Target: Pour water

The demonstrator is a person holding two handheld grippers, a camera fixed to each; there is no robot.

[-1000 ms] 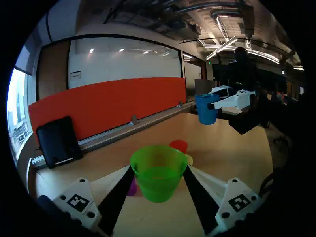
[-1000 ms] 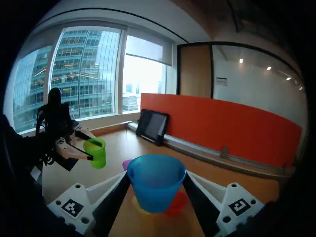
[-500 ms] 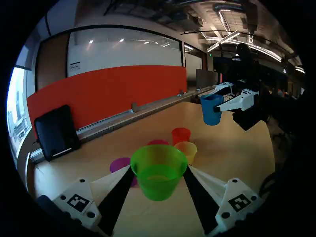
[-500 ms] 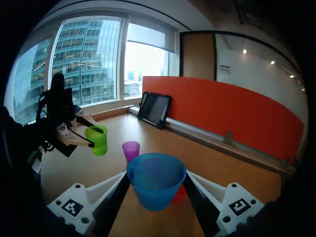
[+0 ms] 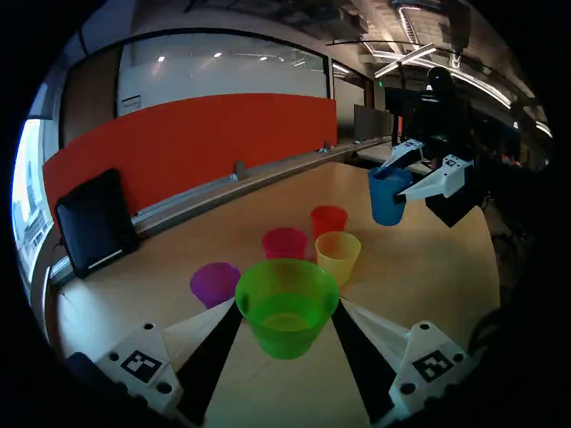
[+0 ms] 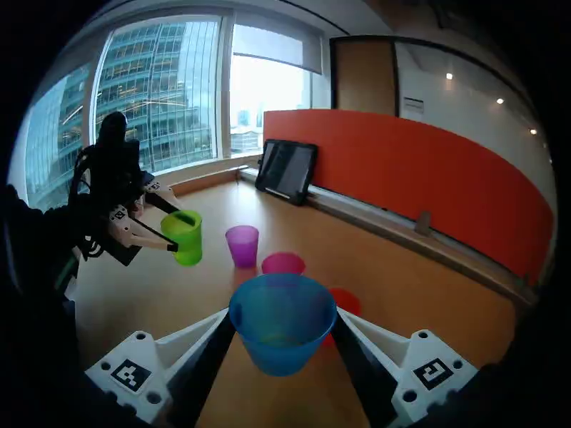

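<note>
Left gripper view: a green cup of translucent plastic, tapered and with a smooth round rim, stands upright in the left claw. The claw's black-padded fingers pinch the cup's sides from left and right. The claw sits level, and its white finger bodies carry square black-and-white markers. The cup hangs above a pale wood-grain surface; whether it holds water cannot be told through the tinted wall.

Just beyond it, four cups of the same tapered shape stand close together on the surface. A purple cup is at the left, a pink cup is behind it, a red cup is farthest, and a yellow cup is at the right.

Right gripper view: a translucent blue cup stands upright, gripped on both sides by the right claw, also level and above the surface. A black tablet leans against a matte orange partition at the far edge.
</note>
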